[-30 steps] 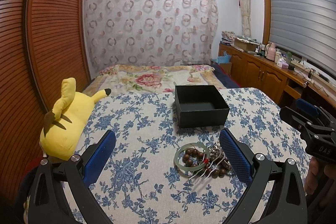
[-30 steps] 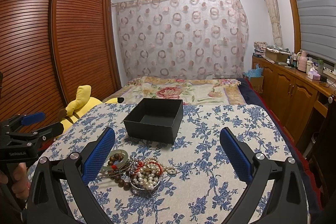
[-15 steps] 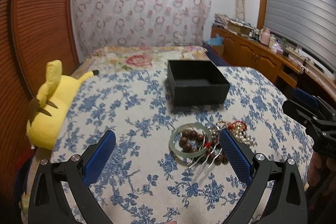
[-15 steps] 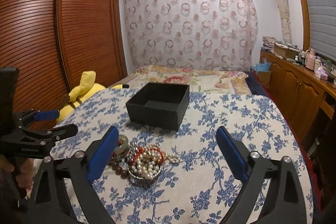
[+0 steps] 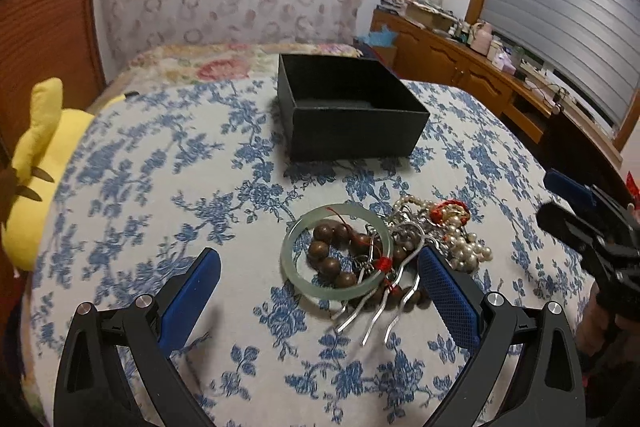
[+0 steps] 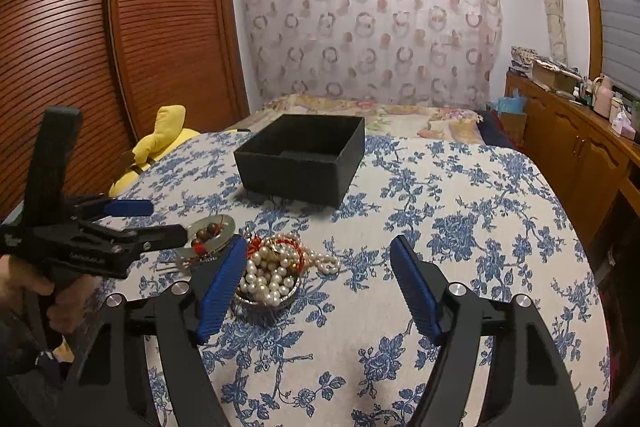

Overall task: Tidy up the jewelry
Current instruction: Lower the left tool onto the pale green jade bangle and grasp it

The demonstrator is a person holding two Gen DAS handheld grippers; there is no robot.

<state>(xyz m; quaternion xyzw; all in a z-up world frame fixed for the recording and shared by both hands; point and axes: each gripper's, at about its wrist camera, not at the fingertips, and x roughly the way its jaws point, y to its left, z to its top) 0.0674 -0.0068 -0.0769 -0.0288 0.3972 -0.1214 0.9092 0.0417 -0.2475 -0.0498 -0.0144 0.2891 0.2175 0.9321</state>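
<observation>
A heap of jewelry lies on the blue-flowered cloth (image 5: pixel 160 187). It holds a pale green jade bangle (image 5: pixel 287 251), dark wooden beads (image 5: pixel 324 251), silver hairpins (image 5: pixel 376 311), white pearls (image 5: pixel 468 247) and red cord (image 5: pixel 448 209). An open black box (image 5: pixel 348 131) stands behind the heap. My left gripper (image 5: pixel 318 254) is open and hangs just over the bangle without touching it. My right gripper (image 6: pixel 320 243) is open with its jaws closing. The pearls (image 6: pixel 268 275) lie by its left finger (image 6: pixel 224 279), and no pad presses on them. The box (image 6: pixel 300 163) stands beyond.
A yellow plush toy (image 5: pixel 36 163) lies at the cloth's left edge by the slatted wooden wardrobe (image 6: pixel 120 47). A wooden sideboard (image 6: pixel 580 147) with clutter runs along the right wall. A bed with a flowered cover (image 6: pixel 380 111) lies behind the box. A hand (image 6: pixel 24 283) holds the left gripper.
Both grippers have sunk and tilted down toward the jewelry heap, which now looks larger and closer. The right gripper's fingers have drawn nearer to each other.
</observation>
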